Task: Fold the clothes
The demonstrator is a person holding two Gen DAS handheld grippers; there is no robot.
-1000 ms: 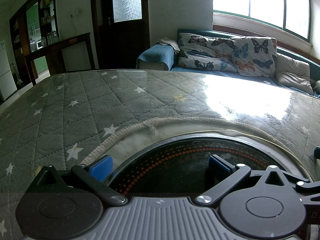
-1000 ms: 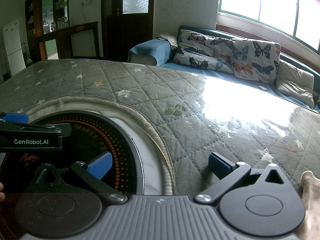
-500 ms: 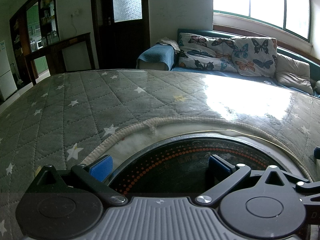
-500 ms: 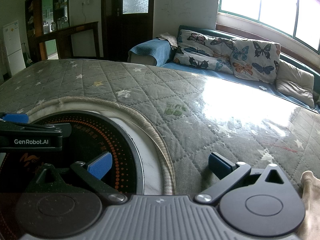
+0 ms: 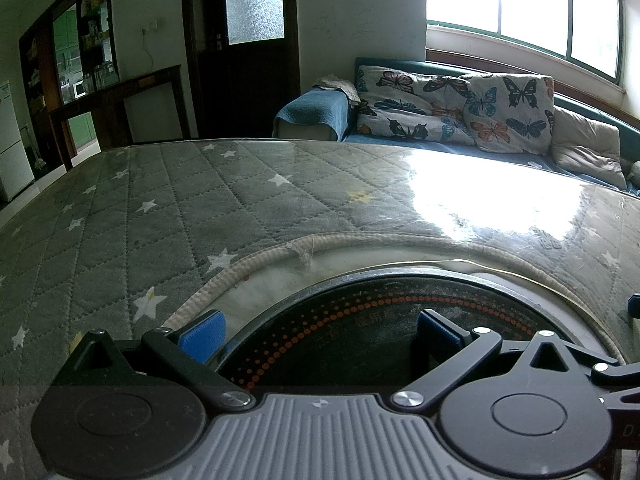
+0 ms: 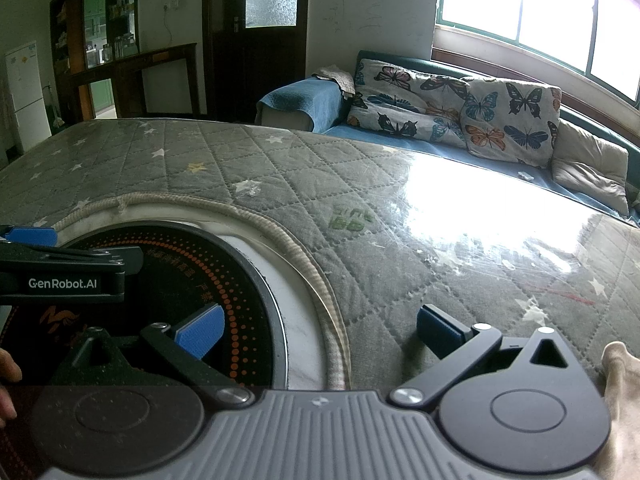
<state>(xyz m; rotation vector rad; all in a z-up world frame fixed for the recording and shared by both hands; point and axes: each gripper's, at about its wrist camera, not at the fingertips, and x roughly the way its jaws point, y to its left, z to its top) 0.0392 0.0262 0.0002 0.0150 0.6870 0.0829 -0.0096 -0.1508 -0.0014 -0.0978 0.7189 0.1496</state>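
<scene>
Both tongs hover low over the table (image 5: 168,216) with its grey star-quilted cover, each spread wide and gripping nothing. The left tongs (image 5: 320,334) sit above the round black cooktop (image 5: 360,332); the right tongs (image 6: 320,330) straddle its rim. A beige garment (image 6: 620,380) lies at the right edge

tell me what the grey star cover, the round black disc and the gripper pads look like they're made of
Grey star cover: quilted fabric, going by the diamond stitching; the glare suggests a clear plastic sheet over it.
Round black disc: probably glass or ceramic, smooth and glossy with printed orange dots and a metal-looking rim.
Left gripper pads: blue, finely textured, probably rubber or foam.
</scene>
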